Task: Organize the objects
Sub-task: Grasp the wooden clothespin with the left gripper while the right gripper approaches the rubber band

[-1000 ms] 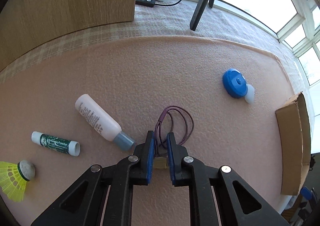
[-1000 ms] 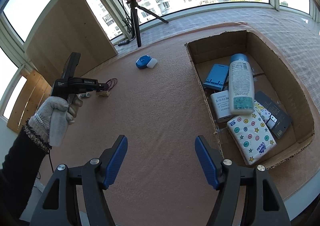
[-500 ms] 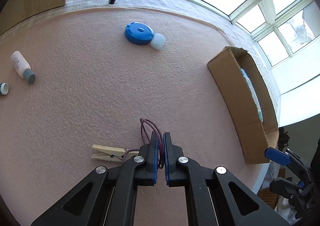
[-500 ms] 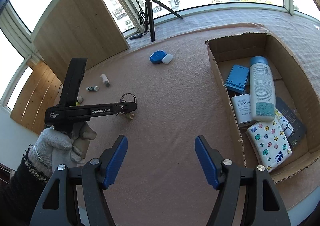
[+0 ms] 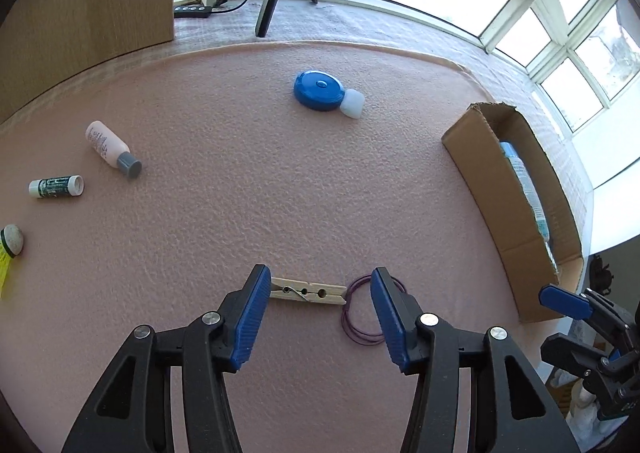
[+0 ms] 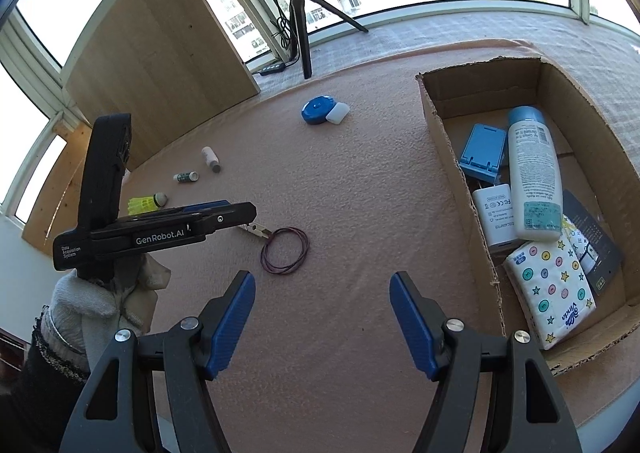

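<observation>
Released clothespin [image 5: 308, 292] between left hand-held gripper [image 5: 316, 313] fingers.

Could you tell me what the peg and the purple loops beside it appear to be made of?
Clothespin: pale unfinished wood, with visible grain and a metal wire spring. Purple loops: thin and round, probably elastic hair bands, though the material is uncertain.

Clothespin [image 5: 308, 291] lies left of hair ties [image 5: 362, 323].
</observation>
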The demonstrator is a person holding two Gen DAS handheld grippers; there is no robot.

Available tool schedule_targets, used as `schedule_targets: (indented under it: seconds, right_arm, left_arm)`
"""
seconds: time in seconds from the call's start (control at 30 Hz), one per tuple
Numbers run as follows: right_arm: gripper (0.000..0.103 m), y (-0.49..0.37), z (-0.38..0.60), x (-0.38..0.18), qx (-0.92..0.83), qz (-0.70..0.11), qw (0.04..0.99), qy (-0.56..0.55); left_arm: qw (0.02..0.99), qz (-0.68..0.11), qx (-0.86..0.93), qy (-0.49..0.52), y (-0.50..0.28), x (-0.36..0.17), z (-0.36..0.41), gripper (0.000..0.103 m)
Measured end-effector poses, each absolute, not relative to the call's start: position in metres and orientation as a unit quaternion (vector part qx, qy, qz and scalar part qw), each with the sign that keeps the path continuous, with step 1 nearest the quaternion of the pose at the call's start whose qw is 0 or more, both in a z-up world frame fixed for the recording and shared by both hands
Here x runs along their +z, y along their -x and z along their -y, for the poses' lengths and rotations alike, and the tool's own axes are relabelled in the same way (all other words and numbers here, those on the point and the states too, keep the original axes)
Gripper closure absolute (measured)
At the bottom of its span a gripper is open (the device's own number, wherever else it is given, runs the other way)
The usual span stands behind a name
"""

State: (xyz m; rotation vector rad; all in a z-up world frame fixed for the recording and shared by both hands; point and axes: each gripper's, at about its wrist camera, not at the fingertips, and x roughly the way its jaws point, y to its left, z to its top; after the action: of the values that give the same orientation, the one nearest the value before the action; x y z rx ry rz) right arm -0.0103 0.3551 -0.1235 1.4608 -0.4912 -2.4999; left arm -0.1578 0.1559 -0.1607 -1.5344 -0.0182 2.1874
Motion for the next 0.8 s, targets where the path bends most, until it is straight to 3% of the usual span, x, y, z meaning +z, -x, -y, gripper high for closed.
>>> schedule_targets:
  seconds: [0.3,0.8]
  right_arm:
    - [0.037,0.014,-0.346,-0.129,-0.841,0.164,0.109,-0.504]
    - [0.037,0.007,-0.35,-0.132,-0.84,0.16,0.099,-0.508]
  left_arm:
    - [0.203,-0.092,0.811,0.541,0.148,-0.174,-0.172,0.039]
    - [0.149,-0.101,0.828,0.531,0.161,-0.176,-0.131,0.034]
